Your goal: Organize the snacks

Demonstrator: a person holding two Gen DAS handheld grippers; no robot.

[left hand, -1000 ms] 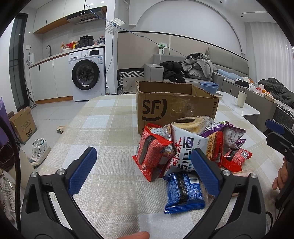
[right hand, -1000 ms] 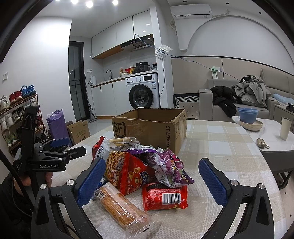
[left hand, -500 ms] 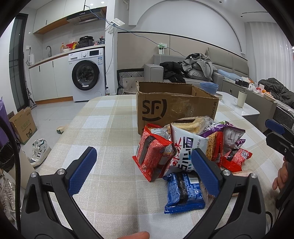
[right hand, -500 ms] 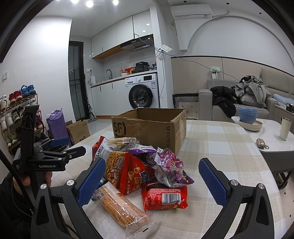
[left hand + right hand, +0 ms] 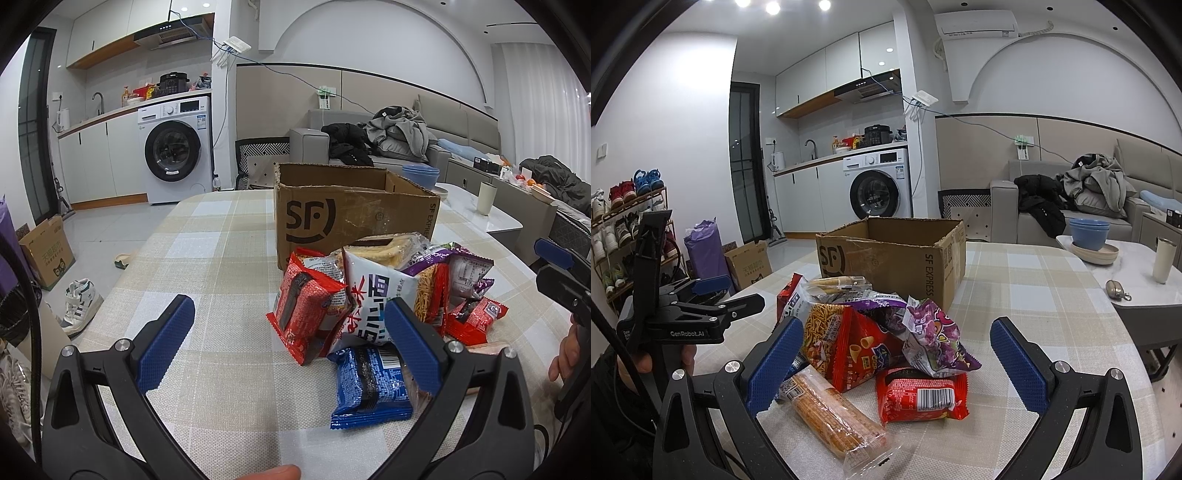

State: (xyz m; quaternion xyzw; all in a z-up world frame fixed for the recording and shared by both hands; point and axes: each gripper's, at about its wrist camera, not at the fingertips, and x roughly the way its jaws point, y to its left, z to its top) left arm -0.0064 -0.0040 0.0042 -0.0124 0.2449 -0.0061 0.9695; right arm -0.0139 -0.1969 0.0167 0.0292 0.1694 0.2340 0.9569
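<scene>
On the checked tablecloth point(image 5: 221, 266) a heap of snack packets sits just in front of an open cardboard box point(image 5: 351, 214), some packets leaning on its front wall. Left gripper point(image 5: 284, 343) spread wide, holding nothing, hovering low over the cloth to the near left of the heap; its right pad overlaps the white packet point(image 5: 373, 295) in view, contact not clear. Right gripper point(image 5: 897, 362) also spread wide and empty, framing the heap from the other side; red flat packet point(image 5: 923, 397) and long orange biscuit sleeve point(image 5: 831, 410) lie nearest it, purple bag point(image 5: 934, 339) and red cone-snack bag point(image 5: 864, 350) stacked behind. Blue packet point(image 5: 369, 384) lies flat at the near edge on the left-gripper side, red packet point(image 5: 306, 310) propped upright next to it. Box interior not visible, looks like nothing is packed yet, so task seems at its start. Judgement for the step: take an outer loose packet first, not one buried in the heap. Blue packet for the left, red flat packet or biscuit sleeve for the right. Come in low, pinch on a sealed edge or across the narrow width so the foil does not slip, close gently to avoid crushing contents. Lift clear before moving to the box, or neighbours will drag along. Keep the two grippers apart; they face the same heap and could collide.
</scene>
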